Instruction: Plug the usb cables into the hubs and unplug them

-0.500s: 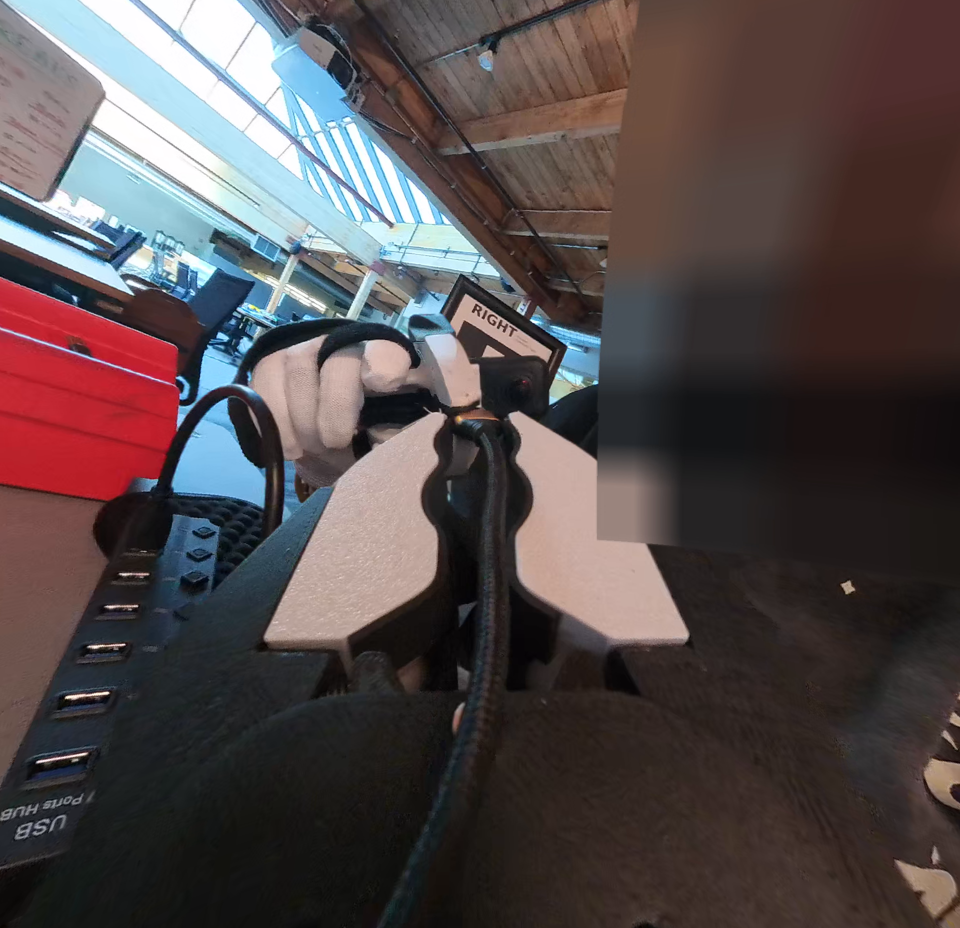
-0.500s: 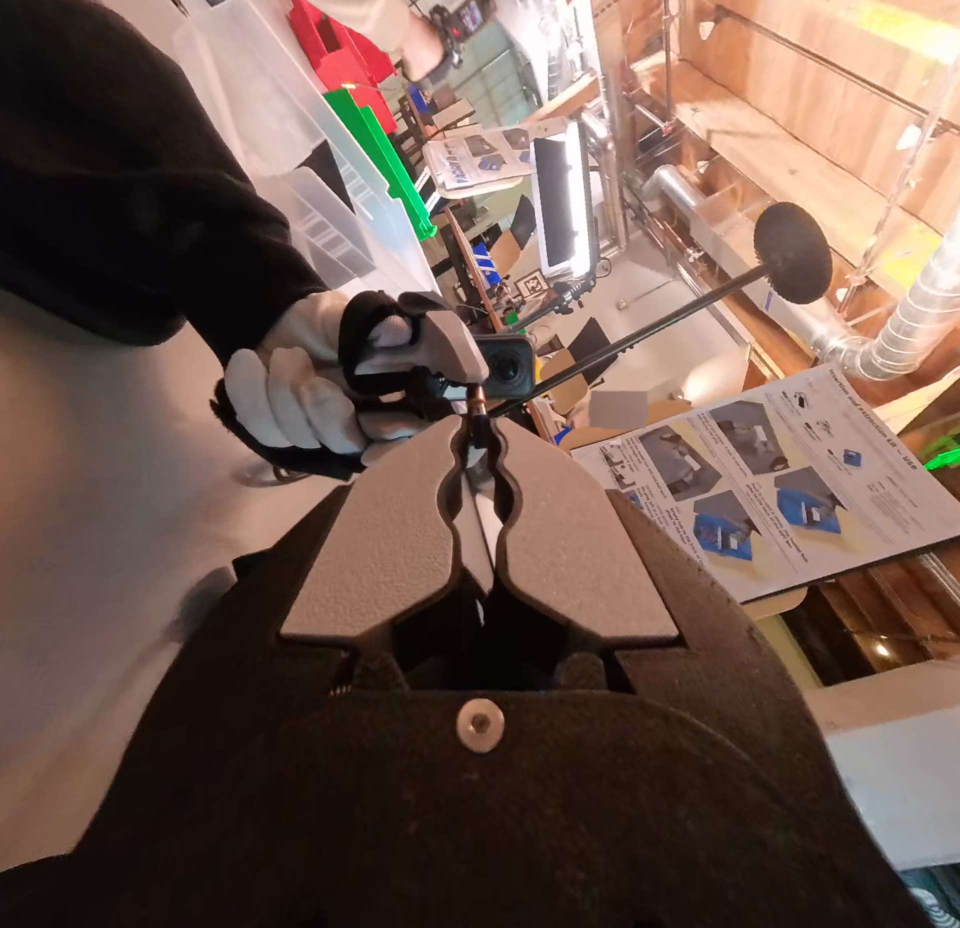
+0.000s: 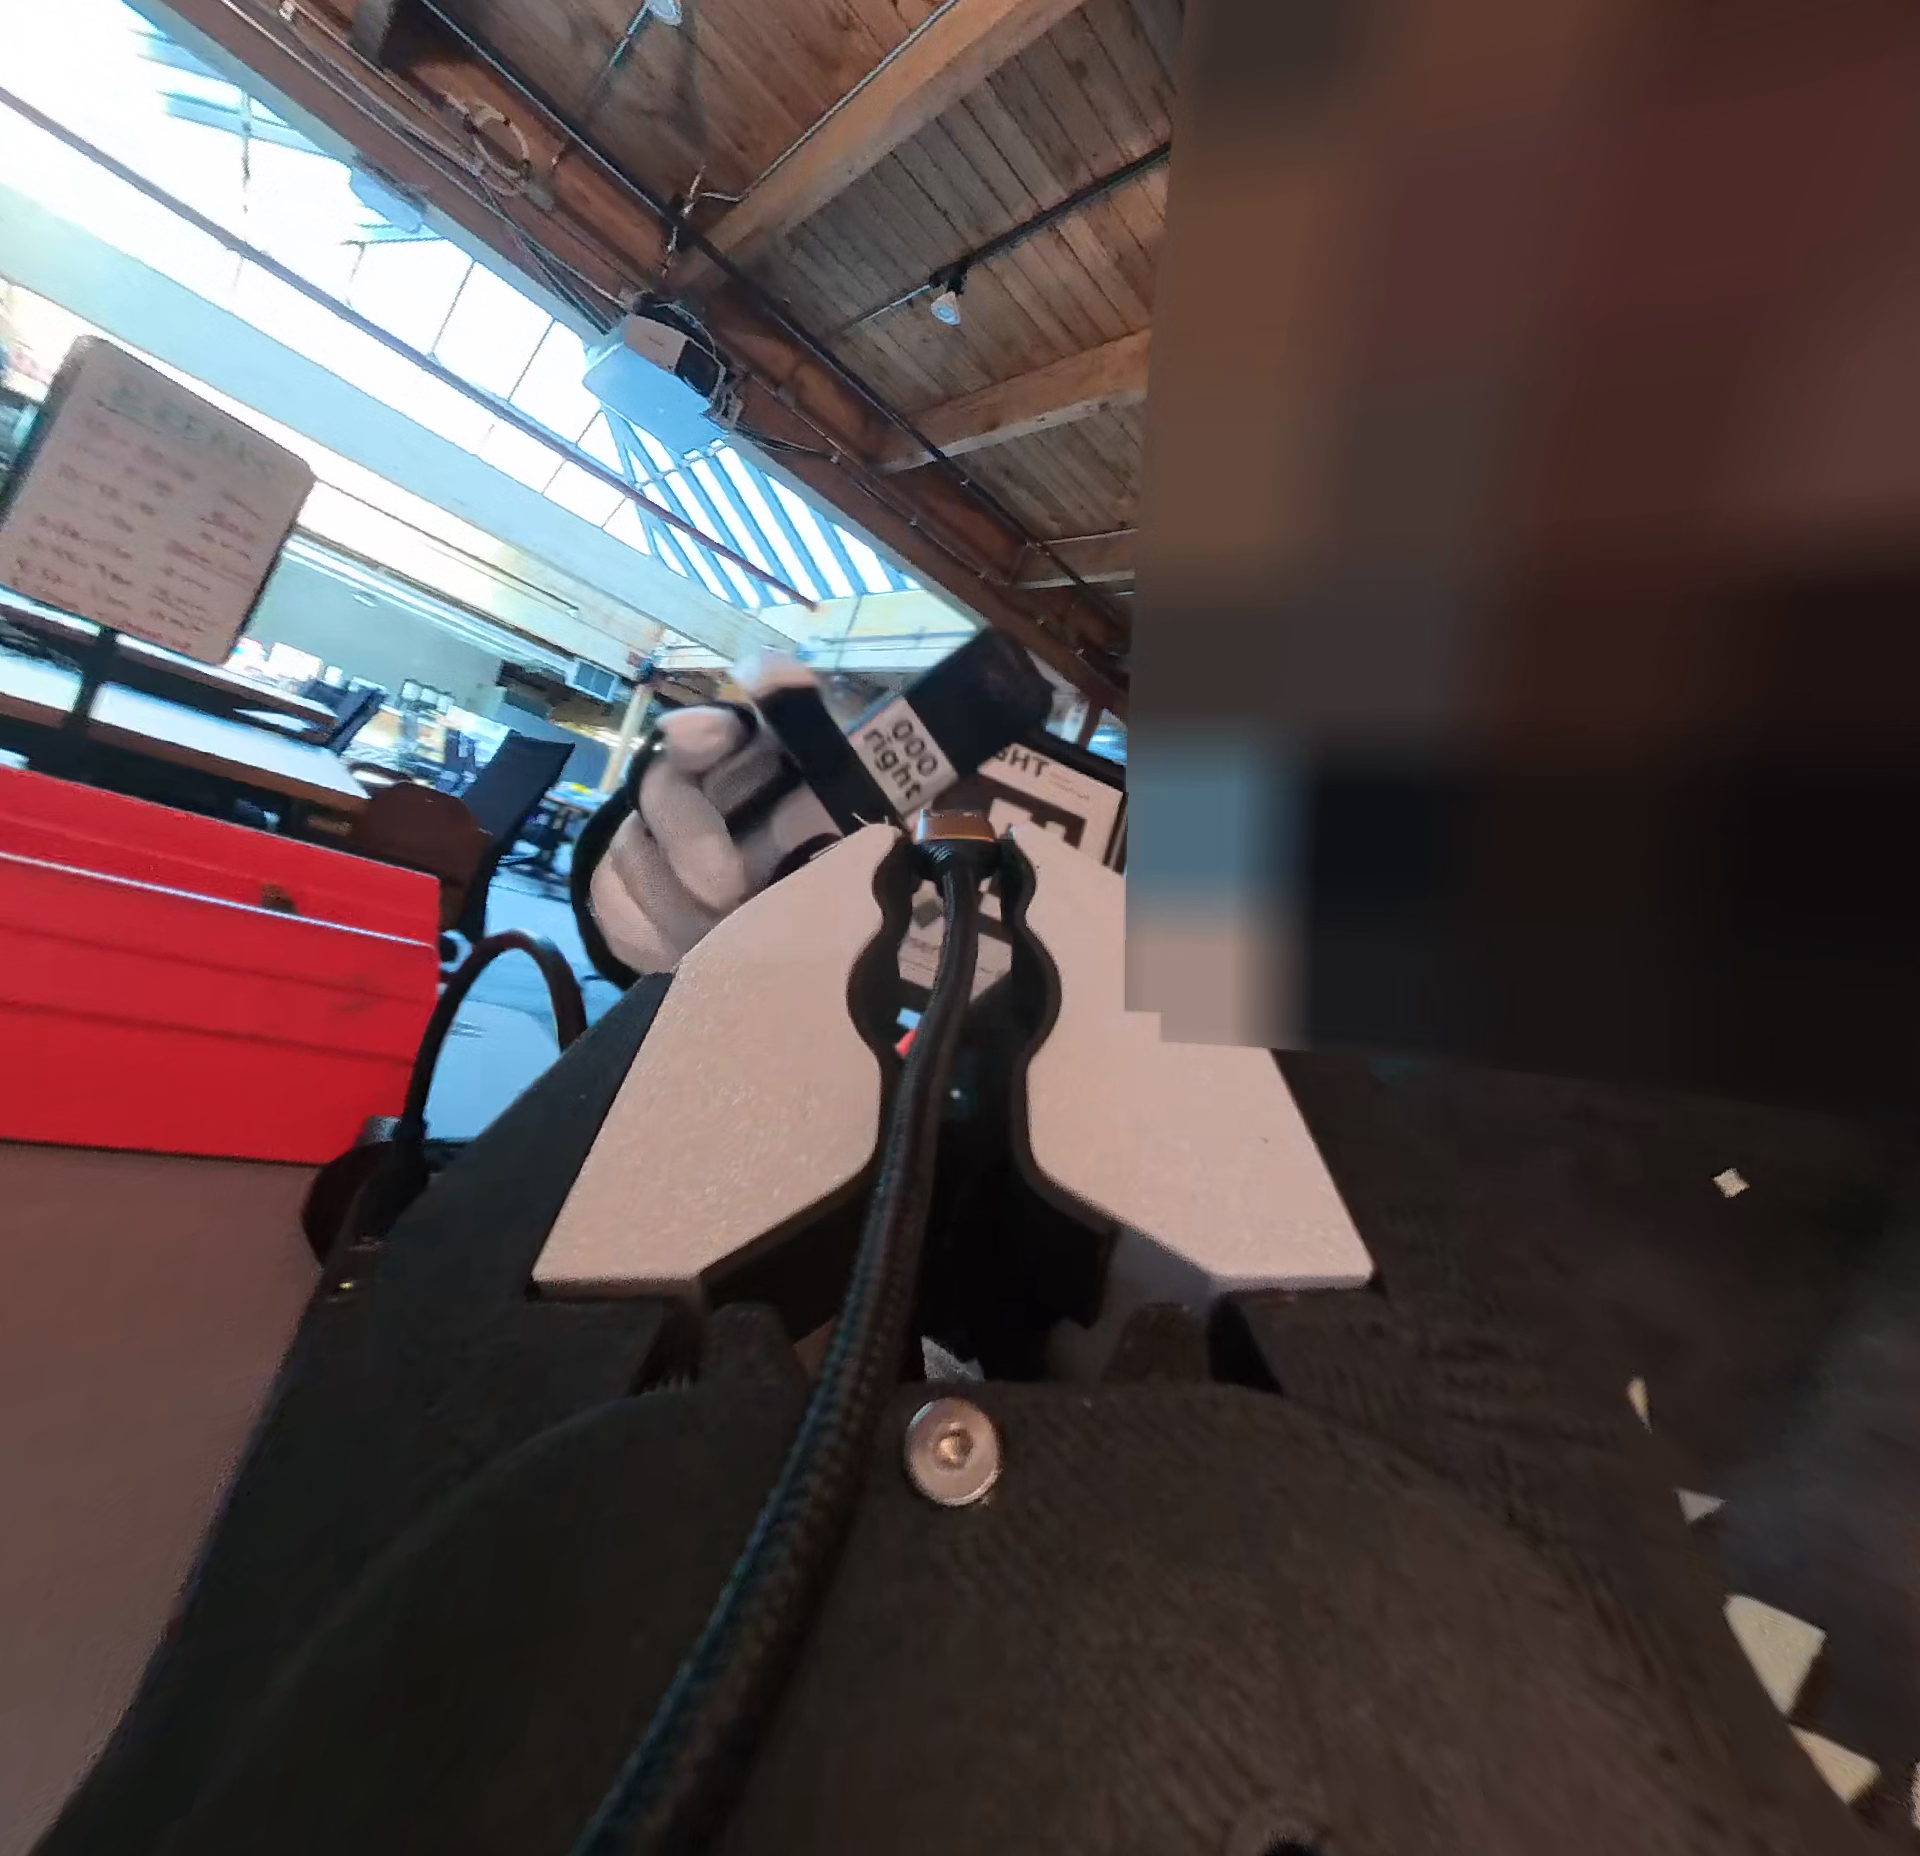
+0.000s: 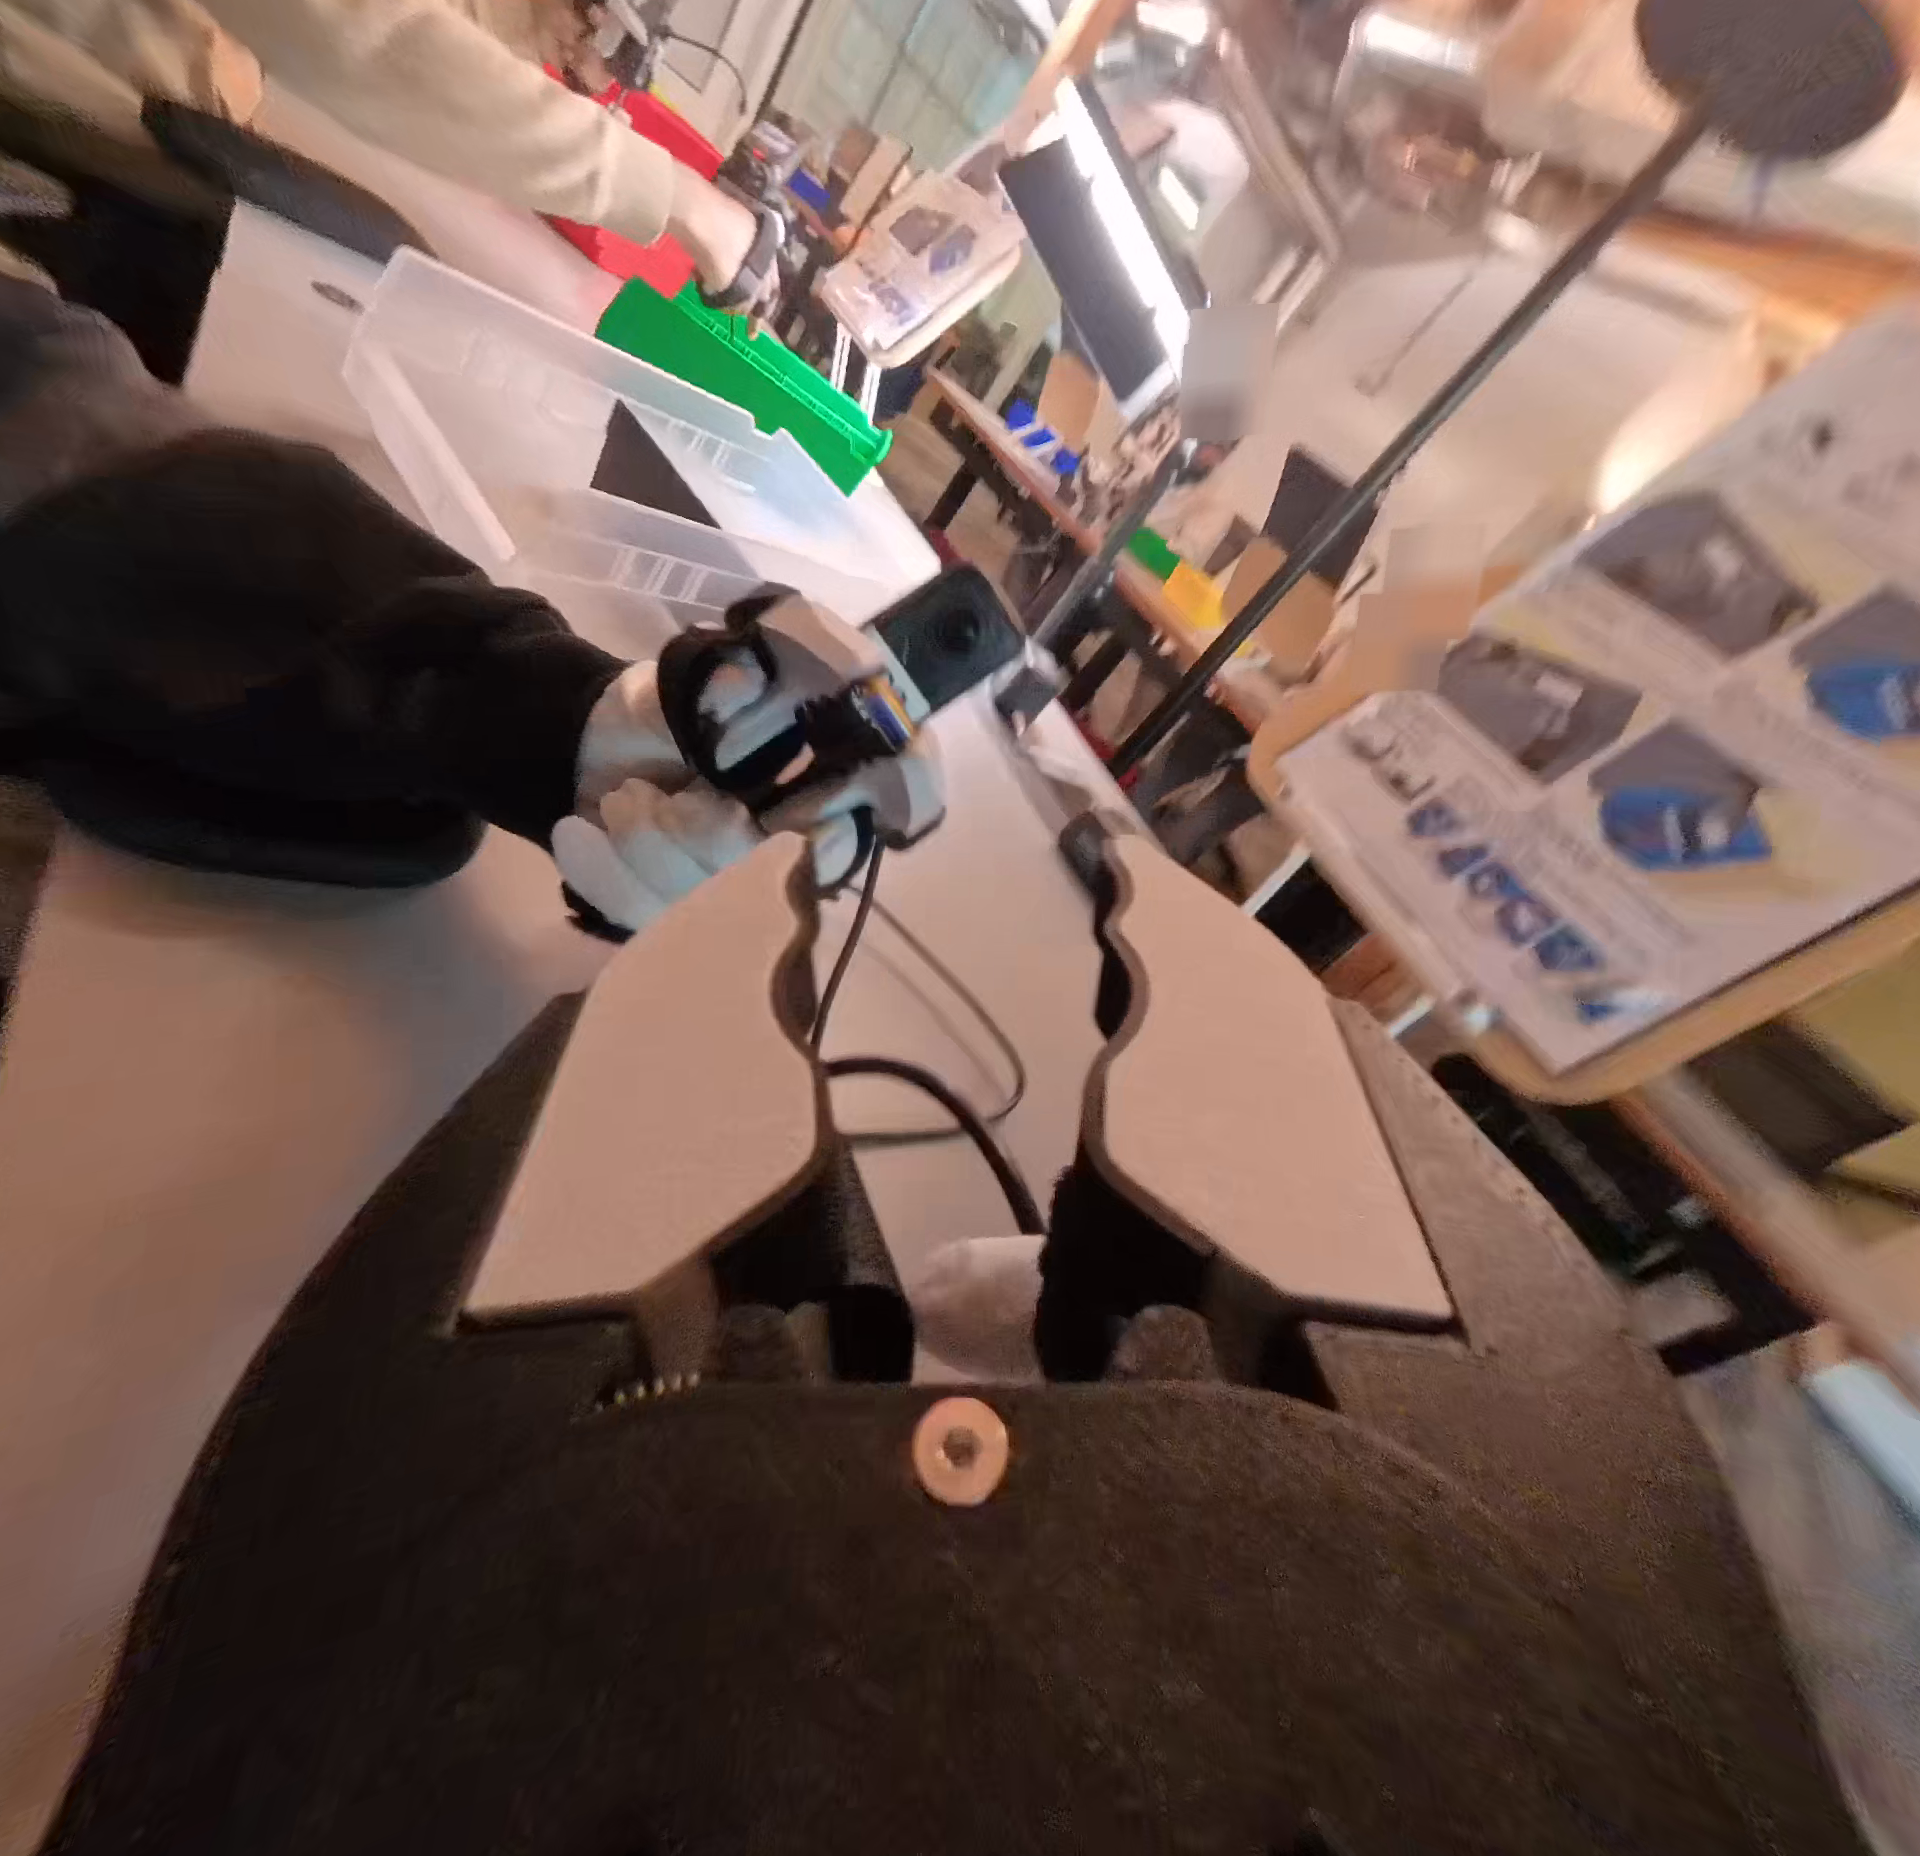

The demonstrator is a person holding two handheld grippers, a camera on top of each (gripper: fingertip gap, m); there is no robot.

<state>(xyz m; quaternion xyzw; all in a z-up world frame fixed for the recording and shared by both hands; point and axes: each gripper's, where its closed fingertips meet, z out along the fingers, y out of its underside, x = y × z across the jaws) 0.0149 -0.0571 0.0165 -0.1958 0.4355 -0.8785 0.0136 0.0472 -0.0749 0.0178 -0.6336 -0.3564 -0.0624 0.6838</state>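
Braided black usb cable (image 3: 914, 1079) nearest the lens, running up the middle of the left tongs (image 3: 951, 856) and pinched there close to its end. Shut tight on it, with the metal-collared plug (image 3: 951, 827) poking just past the tips, pointing up and away, clear of any socket.

Half a second back, gripped from the far side as well. Now let go of by the right tongs (image 4: 948, 861), spread wide over bare tabletop (image 4: 208, 1079) with nothing between them, only slack loops of thin cord lying below. Looks like a finished handover: plug carried by the left side alone. Probably between an unplug and the next plug-in, though hard to say which.

No hub to be seen in either view. Gone from the near-left corner of the left wrist view, its row of ports there a moment ago, after an upward tilt of that view. Needs finding again before any insertion.

Likely stiff enough near the collar to hold its line, limp farther back.

Just beyond the plug, a gloved hand (image 3: 675, 850) on the right handle, apart from the cord. Farther left, a second cable (image 3: 488, 975) arching up from the tabletop, and red bins (image 3: 208, 975) behind it.
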